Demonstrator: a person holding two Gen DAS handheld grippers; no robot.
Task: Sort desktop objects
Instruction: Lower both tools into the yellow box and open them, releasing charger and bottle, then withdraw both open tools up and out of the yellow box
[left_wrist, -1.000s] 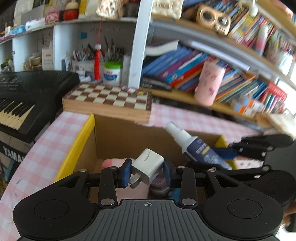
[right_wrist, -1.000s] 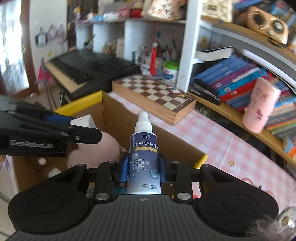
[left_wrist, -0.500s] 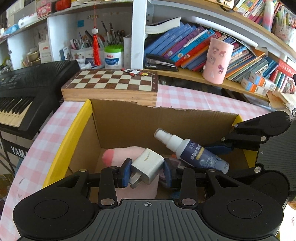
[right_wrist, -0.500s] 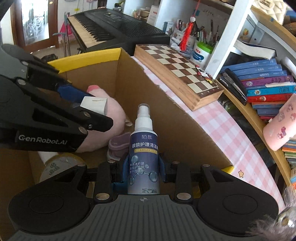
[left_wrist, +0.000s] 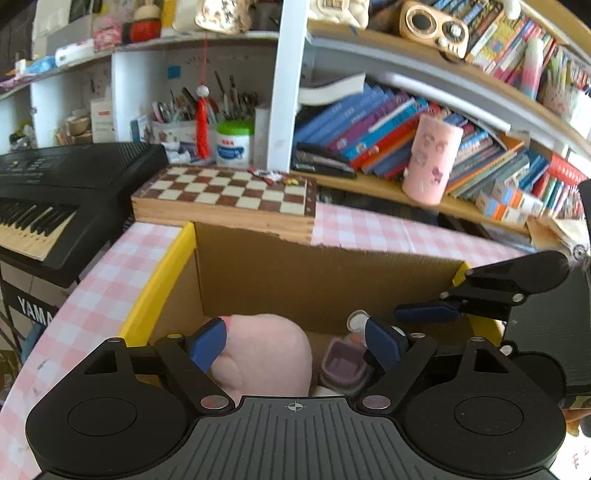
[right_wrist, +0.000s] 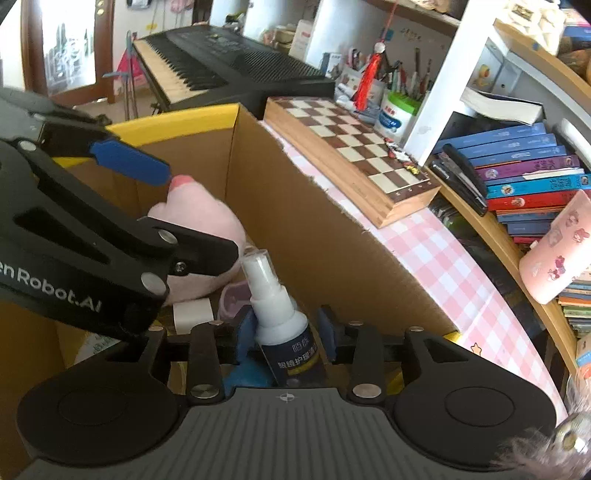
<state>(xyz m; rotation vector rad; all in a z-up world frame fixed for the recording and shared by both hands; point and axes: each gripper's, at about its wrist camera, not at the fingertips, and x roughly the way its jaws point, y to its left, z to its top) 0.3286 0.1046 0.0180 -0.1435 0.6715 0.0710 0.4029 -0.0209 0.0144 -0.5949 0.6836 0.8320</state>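
A cardboard box (left_wrist: 159, 284) with yellow flaps stands on the pink checked table. Over it my left gripper (left_wrist: 295, 343) is opening wide, with nothing between its blue pads. Below lie a pink plush (left_wrist: 266, 350) and a small purple container (left_wrist: 343, 363). The white charger (right_wrist: 194, 312) rests on the box floor beside the plush (right_wrist: 199, 221). My right gripper (right_wrist: 286, 332) hangs inside the box (right_wrist: 295, 221), its jaws opening. The navy spray bottle (right_wrist: 280, 314) leans left between the pads, loose and slipping down. Its cap (left_wrist: 356, 319) shows next to one of the right gripper's fingers (left_wrist: 424, 314).
A wooden chessboard (left_wrist: 229, 199) lies just behind the box. A black keyboard (left_wrist: 55, 184) stands to the left. Shelves of books run along the back, with a pink cup (left_wrist: 430, 162) on the lower one. Checked tablecloth (left_wrist: 388, 232) shows to the right.
The left gripper has spread wide and the white charger has dropped from it into the box. The right pads have parted a little; the spray bottle has slid down and tipped left.
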